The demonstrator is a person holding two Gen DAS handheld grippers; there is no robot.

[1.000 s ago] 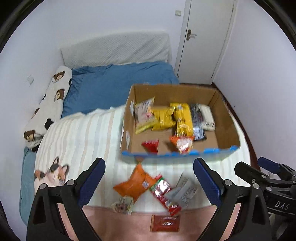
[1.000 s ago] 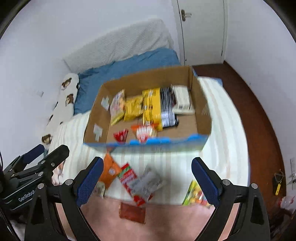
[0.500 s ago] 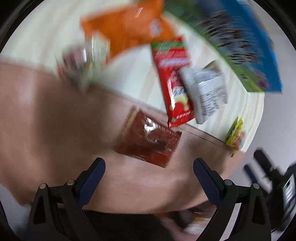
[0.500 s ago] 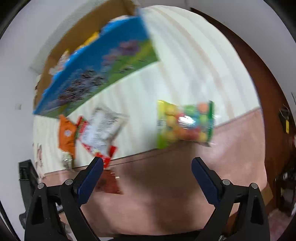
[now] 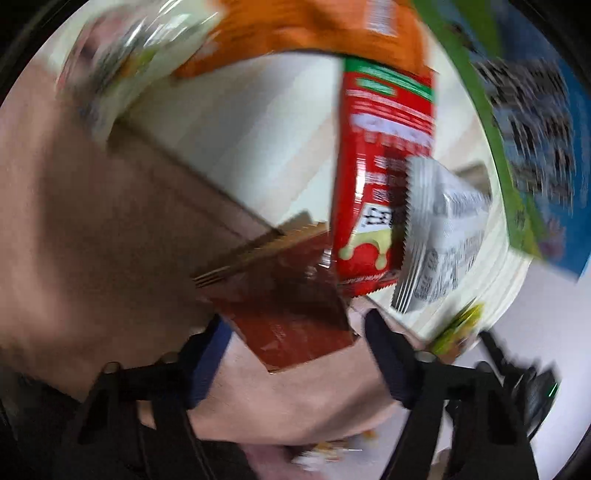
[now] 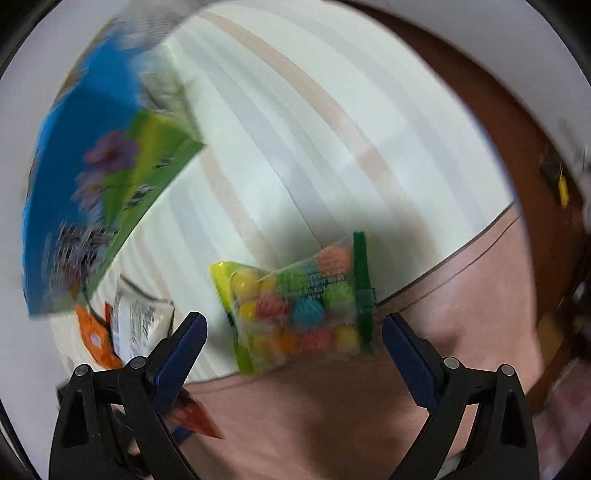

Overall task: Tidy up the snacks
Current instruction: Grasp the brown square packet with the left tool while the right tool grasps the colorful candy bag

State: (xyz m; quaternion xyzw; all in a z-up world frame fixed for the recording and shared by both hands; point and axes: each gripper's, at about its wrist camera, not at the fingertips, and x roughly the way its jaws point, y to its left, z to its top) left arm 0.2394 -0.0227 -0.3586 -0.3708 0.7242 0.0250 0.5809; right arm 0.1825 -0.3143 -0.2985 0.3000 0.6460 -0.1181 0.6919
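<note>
My left gripper [image 5: 297,354] is open, its jaws on either side of a dark red flat packet [image 5: 284,317] lying on the pink blanket. Beyond it lie a red-and-green packet [image 5: 384,177], a silver packet [image 5: 443,236] and an orange packet [image 5: 314,29]. My right gripper [image 6: 293,349] is open, jaws straddling a clear bag of coloured candy balls [image 6: 299,302] with green and yellow ends. The snack box [image 6: 92,177], blue and green outside, stands at the left of the right wrist view; it also shows in the left wrist view [image 5: 532,122].
Both views are blurred. The striped white sheet [image 6: 314,129] meets the pink blanket [image 6: 332,424] near the bed's front edge. Brown floor [image 6: 517,129] lies to the right of the bed. A pale packet [image 5: 122,62] lies at the upper left.
Both grippers have dropped from high above the bed close to the snacks, the left over the dark red packet, the right over the candy bag. Both stay open.
</note>
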